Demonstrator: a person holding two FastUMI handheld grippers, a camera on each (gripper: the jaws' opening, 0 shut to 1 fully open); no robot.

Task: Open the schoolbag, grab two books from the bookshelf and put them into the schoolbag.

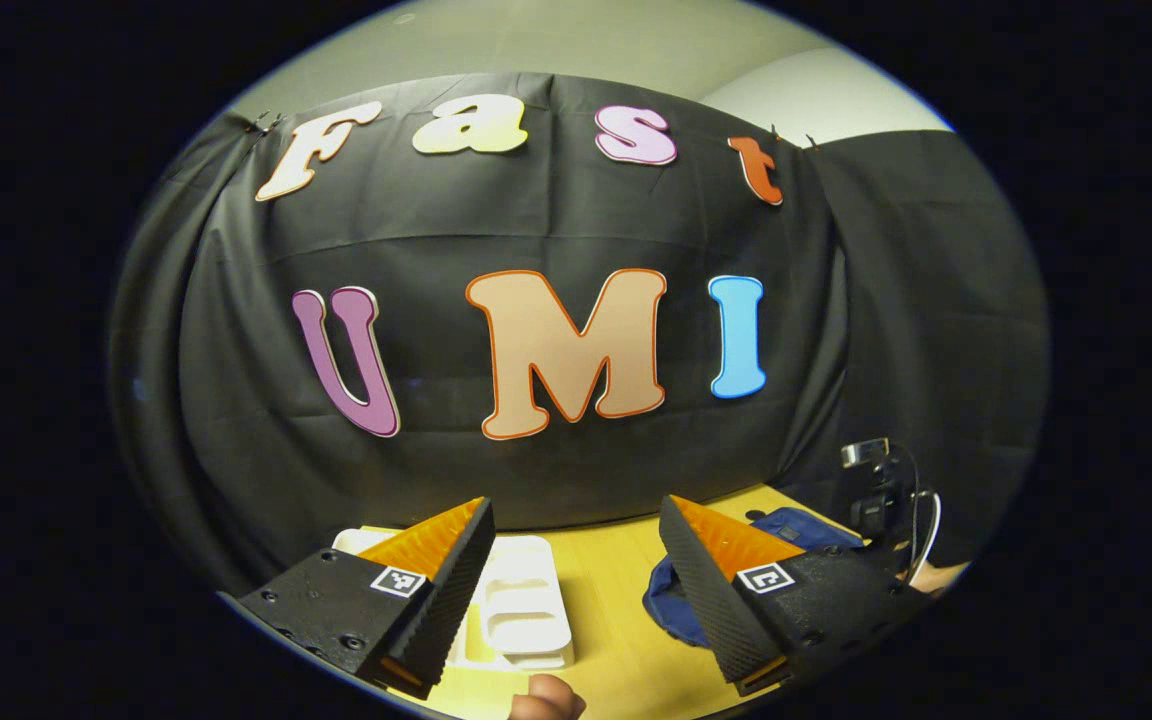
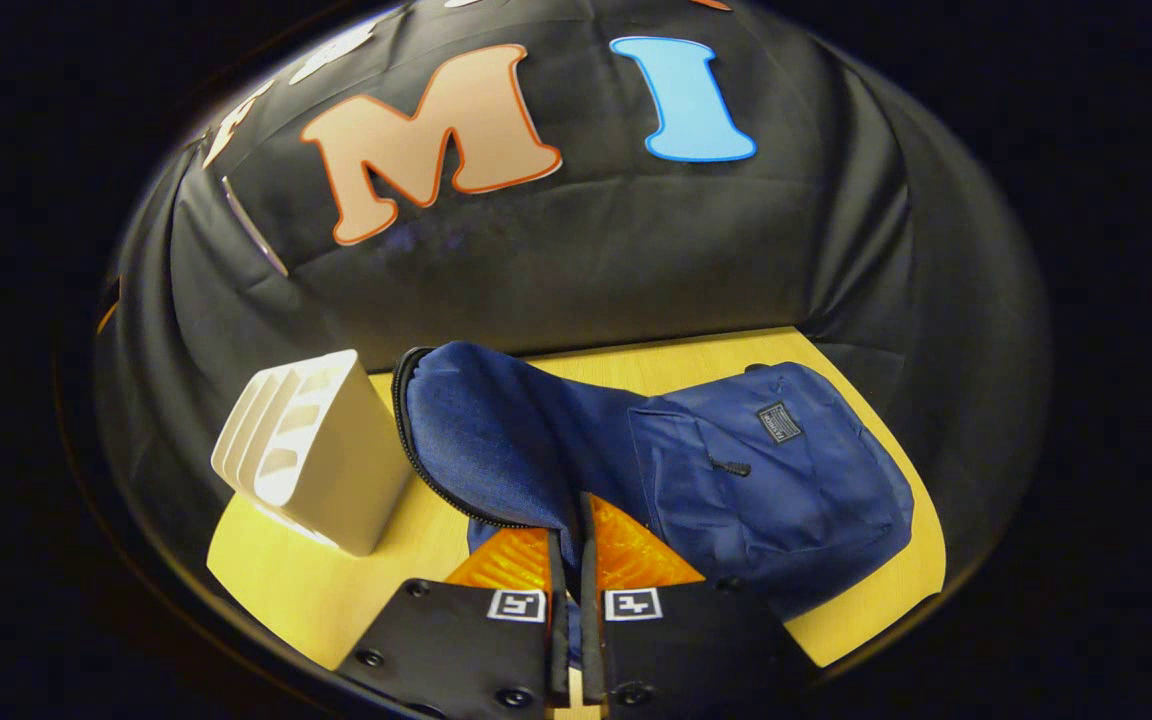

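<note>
The blue schoolbag (image 2: 776, 480) lies on the yellow table (image 2: 276, 570), its front pocket facing up. My right gripper (image 2: 566, 560) is shut on the bag's top flap (image 2: 496, 440), which it holds raised, with the zipper edge curving along the flap's left side. The white slotted bookshelf (image 2: 316, 450) stands just left of the bag. In the left gripper view my left gripper (image 1: 576, 510) hangs open above the table with nothing between its fingers. Below it are the bookshelf (image 1: 526, 600) and part of the schoolbag (image 1: 796, 530). The right gripper (image 1: 871, 490) is by the bag at the right.
The booth's black cloth wall closes off the back and sides of the table. A fingertip (image 1: 548, 700) pokes in at the bottom of the left gripper view. A cable (image 1: 931, 530) loops beside the far gripper. Bare tabletop (image 1: 616, 600) lies between shelf and bag.
</note>
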